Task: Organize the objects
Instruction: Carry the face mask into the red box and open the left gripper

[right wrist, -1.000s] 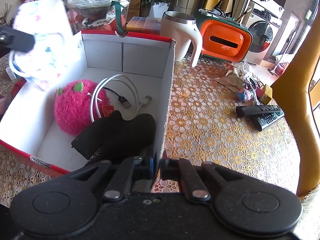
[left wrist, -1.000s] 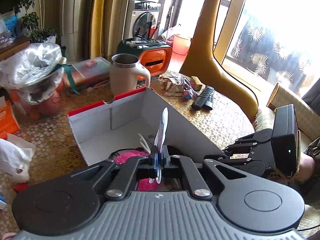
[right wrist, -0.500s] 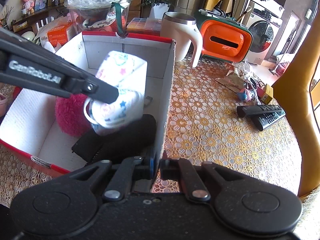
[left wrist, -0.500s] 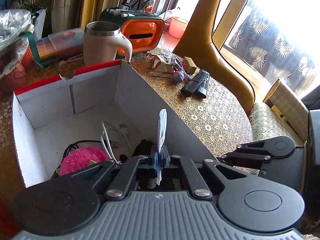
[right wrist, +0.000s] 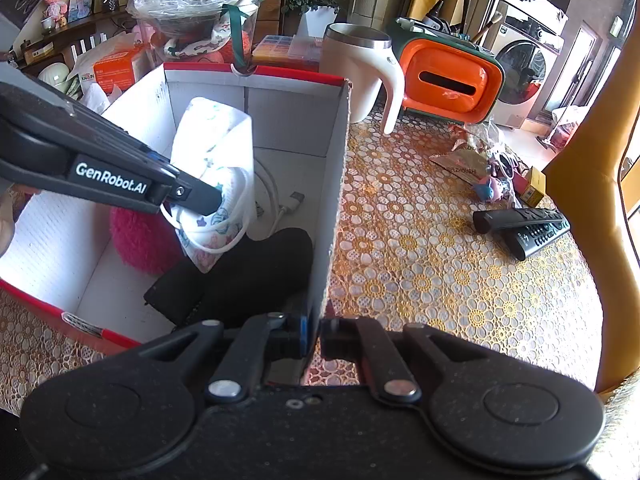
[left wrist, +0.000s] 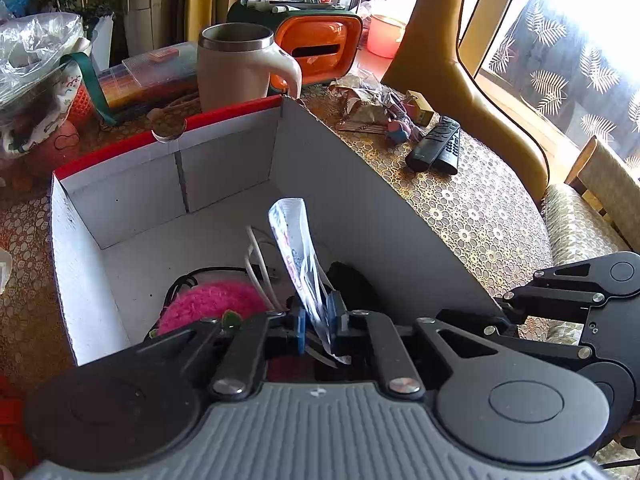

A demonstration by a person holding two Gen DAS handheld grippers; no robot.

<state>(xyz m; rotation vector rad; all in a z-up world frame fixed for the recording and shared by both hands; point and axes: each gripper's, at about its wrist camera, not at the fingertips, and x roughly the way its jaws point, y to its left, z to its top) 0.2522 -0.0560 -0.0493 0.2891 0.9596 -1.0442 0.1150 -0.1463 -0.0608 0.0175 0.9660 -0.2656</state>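
Note:
A white cardboard box with a red rim [left wrist: 120, 184] [right wrist: 332, 160] stands on the lace-covered table. Inside lie a pink plush [left wrist: 208, 300] [right wrist: 140, 240], a white cable [left wrist: 256, 268] [right wrist: 276, 200] and a black soft item [right wrist: 248, 272]. My left gripper [left wrist: 316, 320] [right wrist: 208, 200] is low inside the box with its jaws opening. A patterned face mask [left wrist: 294, 236] [right wrist: 216, 148] stands loosely between the parted pads, leaning right. My right gripper [right wrist: 316, 338] is shut on the near end of the box's right wall.
Behind the box stand a cream mug [left wrist: 236, 68], an orange case [left wrist: 316, 48] and a basket under a plastic bag [left wrist: 32, 64]. Two black remotes [left wrist: 436, 144] and crumpled wrappers [left wrist: 368, 100] lie on the table to the right. A yellow chair [left wrist: 460, 60] stands beyond them.
My left gripper came down into the box with the mask. Its pads have parted a little and the mask has tipped to the right. My right gripper has not moved.

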